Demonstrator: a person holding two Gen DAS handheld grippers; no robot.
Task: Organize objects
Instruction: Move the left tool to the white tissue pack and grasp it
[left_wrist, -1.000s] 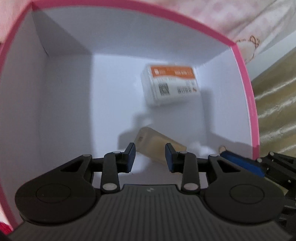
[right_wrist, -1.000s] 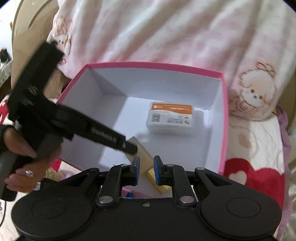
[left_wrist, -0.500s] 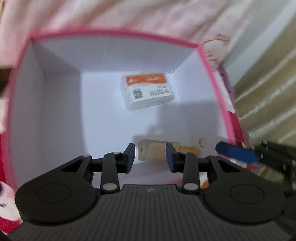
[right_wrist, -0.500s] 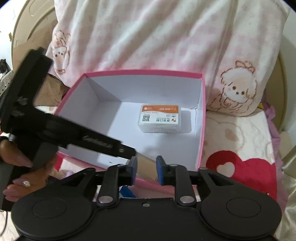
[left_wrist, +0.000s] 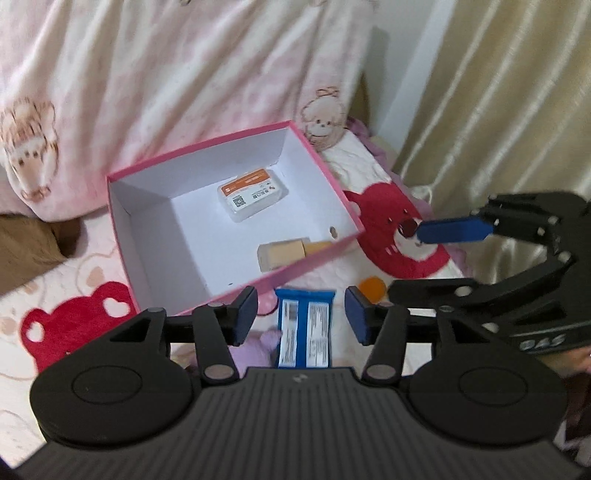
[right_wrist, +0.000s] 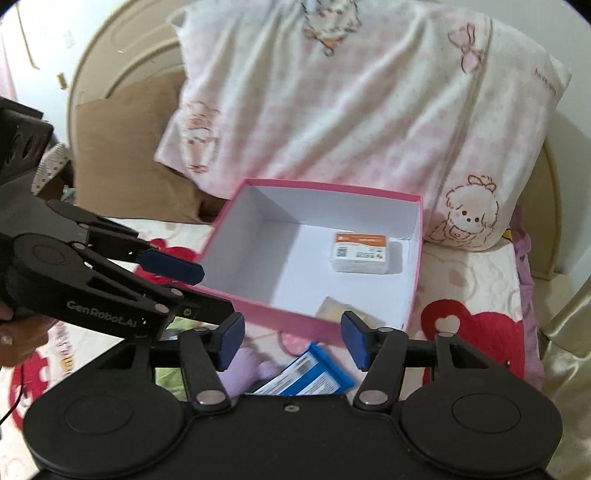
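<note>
Between the left gripper's (left_wrist: 300, 314) jaws, which stand spread and empty, lies the blue packet (left_wrist: 305, 332) on the bed, just short of the pink box (left_wrist: 236, 291). Beyond the jaws, inside the box: a tan bottle (left_wrist: 282, 254) against the near wall, a white orange-labelled pack (left_wrist: 252, 194) toward the far wall. Right of the jaws hangs the right gripper (right_wrist: 291, 338), likewise released and empty, the packet below its own jaws too. Judgement: next item is the packet. Descend straight, pads on its long edges, close gently; lift clear of the near rim before crossing.
</note>
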